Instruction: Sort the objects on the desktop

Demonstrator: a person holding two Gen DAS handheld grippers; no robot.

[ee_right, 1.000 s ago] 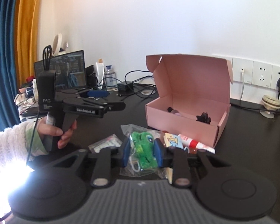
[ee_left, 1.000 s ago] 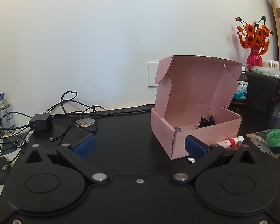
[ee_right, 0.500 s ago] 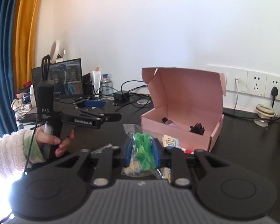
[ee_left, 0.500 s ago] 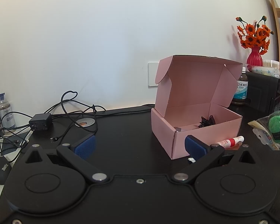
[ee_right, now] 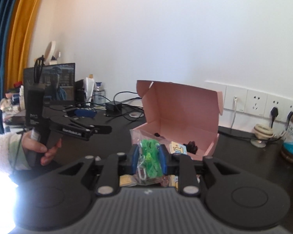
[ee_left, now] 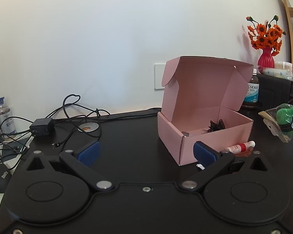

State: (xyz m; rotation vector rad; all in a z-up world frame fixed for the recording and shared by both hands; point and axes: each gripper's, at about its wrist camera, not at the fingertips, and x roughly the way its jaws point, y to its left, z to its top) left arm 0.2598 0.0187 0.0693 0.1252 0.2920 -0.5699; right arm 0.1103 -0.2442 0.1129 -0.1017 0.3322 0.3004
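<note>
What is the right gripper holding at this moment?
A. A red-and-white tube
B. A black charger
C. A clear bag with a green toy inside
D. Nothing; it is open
C: the right gripper is shut on the clear bag with a green toy, carried near the pink box.

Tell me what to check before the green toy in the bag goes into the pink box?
1. Right gripper shut on the bagged green toy: ok.
2. Pink box lid open: ok.
3. Room inside box beside the black item: ok.
4. Bag already over the box opening: cannot tell.
5. Left gripper open, empty, apart from the box: ok.
6. Red-and-white tube lies outside, in front of the box, clear of the drop: ok.
</note>
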